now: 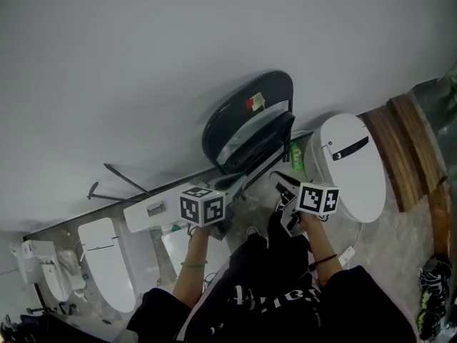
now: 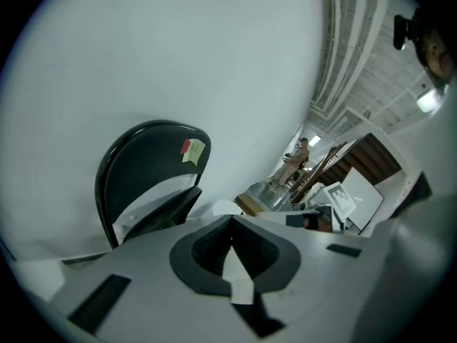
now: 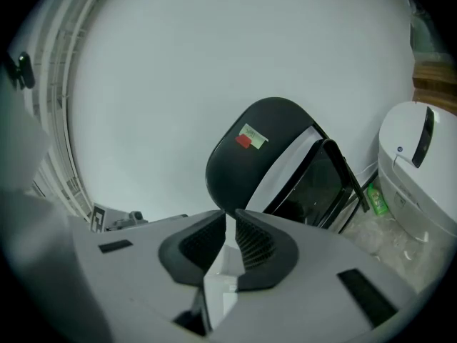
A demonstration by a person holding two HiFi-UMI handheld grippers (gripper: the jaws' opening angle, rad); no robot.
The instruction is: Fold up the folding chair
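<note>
Both my grippers are empty: left gripper (image 2: pixel 230 220) fully closed, right gripper (image 3: pixel 230 216) nearly closed, thin gap. Chair (image 1: pixel 246 127) is beyond them, folded flat, leaning on the wall (image 1: pixel 143 63). Risk: nothing holds it, so its feet could slide and drop it onto the toilet (image 1: pixel 353 166).

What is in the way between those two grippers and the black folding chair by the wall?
Nothing visible. The left gripper and right gripper each look straight at the folding chair, which leans against the wall, with only open air between. The white toilet and green bottle stand beside it, off that line.
</note>
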